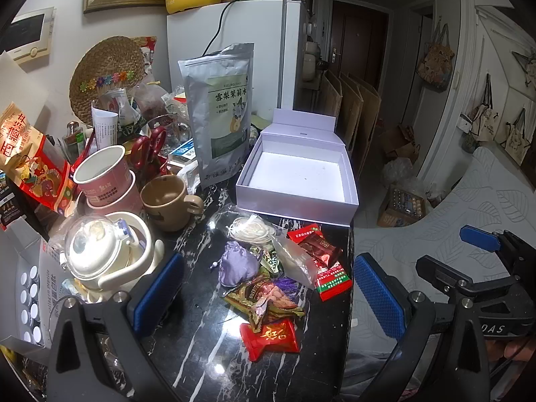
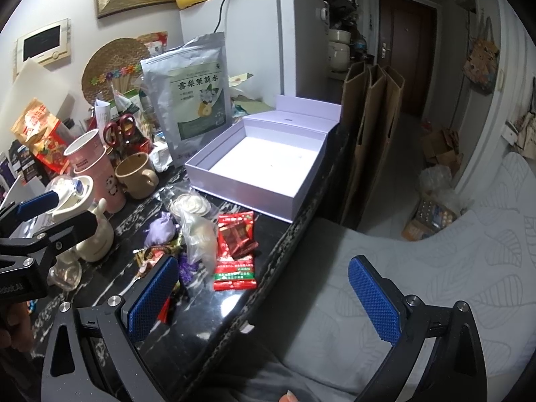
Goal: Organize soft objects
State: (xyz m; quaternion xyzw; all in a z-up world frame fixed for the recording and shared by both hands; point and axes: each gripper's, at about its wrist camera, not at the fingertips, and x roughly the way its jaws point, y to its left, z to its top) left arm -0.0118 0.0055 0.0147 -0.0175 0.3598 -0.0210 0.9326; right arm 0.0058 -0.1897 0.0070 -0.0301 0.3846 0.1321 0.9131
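Note:
A heap of soft things lies on the black marble counter (image 1: 201, 328): a purple drawstring pouch (image 1: 238, 263), a clear plastic bag (image 1: 294, 256), a bagged white cord (image 1: 251, 229), a nut snack packet (image 1: 264, 296), a red candy (image 1: 269, 336) and red sachets (image 1: 333, 279). Behind them an open lilac box (image 1: 294, 174) stands empty. My left gripper (image 1: 268, 296) hovers open just short of the heap, holding nothing. My right gripper (image 2: 264, 298) is open and empty at the counter's right edge, with the pouch (image 2: 160, 227), the sachets (image 2: 236, 269) and the box (image 2: 261, 160) ahead to its left.
Left of the heap stand a cream kettle (image 1: 110, 254), a brown mug (image 1: 167, 201), stacked pink cups (image 1: 104, 177) and a tall silver pouch (image 1: 221, 114). A white fridge (image 1: 248, 50) rises behind. Right of the counter lies a grey leaf-patterned cushion (image 2: 418, 268).

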